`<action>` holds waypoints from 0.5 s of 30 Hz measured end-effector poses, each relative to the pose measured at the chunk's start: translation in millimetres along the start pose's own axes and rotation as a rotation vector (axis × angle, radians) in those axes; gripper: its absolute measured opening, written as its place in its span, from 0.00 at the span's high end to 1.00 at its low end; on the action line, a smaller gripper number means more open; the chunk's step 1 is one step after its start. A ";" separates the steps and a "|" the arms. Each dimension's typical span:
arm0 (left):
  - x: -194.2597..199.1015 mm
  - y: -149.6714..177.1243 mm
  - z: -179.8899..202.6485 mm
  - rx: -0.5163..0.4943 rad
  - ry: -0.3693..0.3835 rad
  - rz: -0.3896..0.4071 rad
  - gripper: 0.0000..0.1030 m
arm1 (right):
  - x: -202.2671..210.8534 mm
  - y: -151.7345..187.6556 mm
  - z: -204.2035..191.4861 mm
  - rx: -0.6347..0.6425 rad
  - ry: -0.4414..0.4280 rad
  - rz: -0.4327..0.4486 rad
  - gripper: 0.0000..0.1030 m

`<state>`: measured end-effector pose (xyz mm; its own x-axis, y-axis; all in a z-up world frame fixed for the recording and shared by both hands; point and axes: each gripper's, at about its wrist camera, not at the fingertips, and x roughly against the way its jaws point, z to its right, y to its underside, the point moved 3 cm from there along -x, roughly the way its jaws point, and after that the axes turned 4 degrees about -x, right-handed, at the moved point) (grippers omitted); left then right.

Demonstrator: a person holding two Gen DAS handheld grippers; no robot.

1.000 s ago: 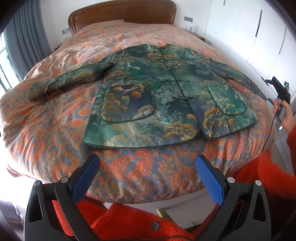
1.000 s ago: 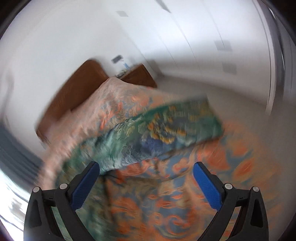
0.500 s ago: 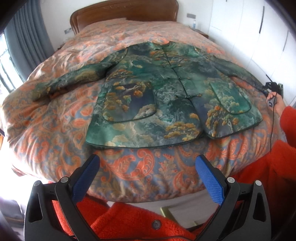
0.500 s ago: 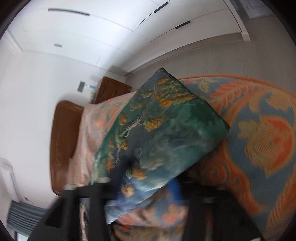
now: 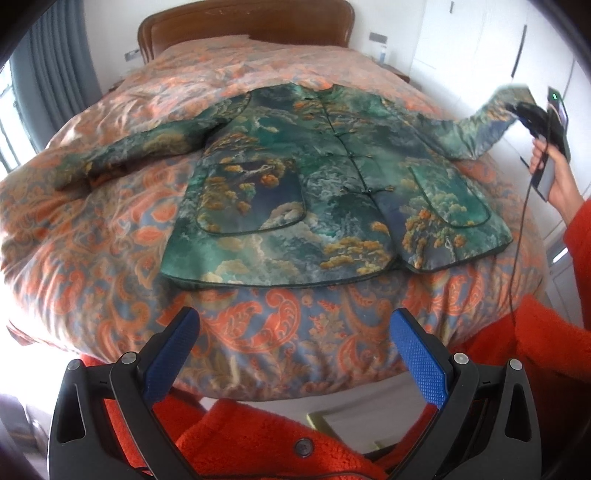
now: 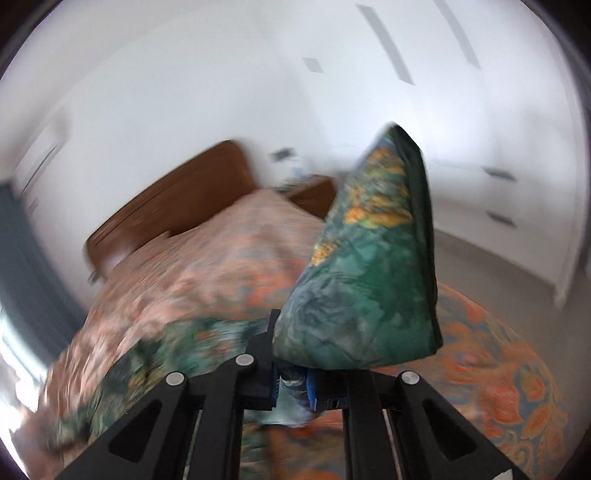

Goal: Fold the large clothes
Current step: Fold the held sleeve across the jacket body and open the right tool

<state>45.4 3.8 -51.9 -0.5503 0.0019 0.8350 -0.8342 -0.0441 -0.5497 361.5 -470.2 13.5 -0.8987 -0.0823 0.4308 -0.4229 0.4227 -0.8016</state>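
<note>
A green patterned jacket (image 5: pixel 325 192) lies face up and spread flat on the bed (image 5: pixel 110 221), its left sleeve (image 5: pixel 140 147) stretched out to the left. My left gripper (image 5: pixel 291 354) is open and empty, held off the foot of the bed below the jacket's hem. My right gripper (image 5: pixel 524 114) is at the far right, shut on the cuff of the jacket's right sleeve (image 5: pixel 491 122) and holding it up off the bed. In the right wrist view the cuff (image 6: pixel 369 280) stands up from the shut gripper (image 6: pixel 291 391).
The bed has an orange paisley duvet and a wooden headboard (image 5: pixel 243 22). White wardrobes (image 5: pixel 517 44) stand along the right. A grey curtain (image 5: pixel 55 66) hangs at the left. My orange sweater (image 5: pixel 258 443) shows at the bottom.
My right gripper has shut on the right sleeve's cuff and lifted it off the bed. My left gripper has stayed open and moved slightly nearer the bed.
</note>
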 end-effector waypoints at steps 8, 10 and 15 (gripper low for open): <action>9.8 10.9 -25.8 0.079 -0.006 0.023 0.01 | -4.0 65.5 -156.1 0.337 -0.136 -0.094 0.90; 11.1 13.0 -29.5 0.093 -0.002 0.026 0.01 | -11.2 85.4 -179.1 0.399 -0.150 -0.119 0.90; 14.7 16.5 -33.9 0.103 -0.005 0.036 0.01 | -25.6 151.8 -218.7 0.537 -0.177 -0.232 0.90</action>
<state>22.4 37.0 -49.5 -0.5791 -0.0064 0.8152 -0.8059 -0.1467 -0.5736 345.6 -206.5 -28.6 -0.7622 -0.2862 0.5806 -0.5678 -0.1350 -0.8120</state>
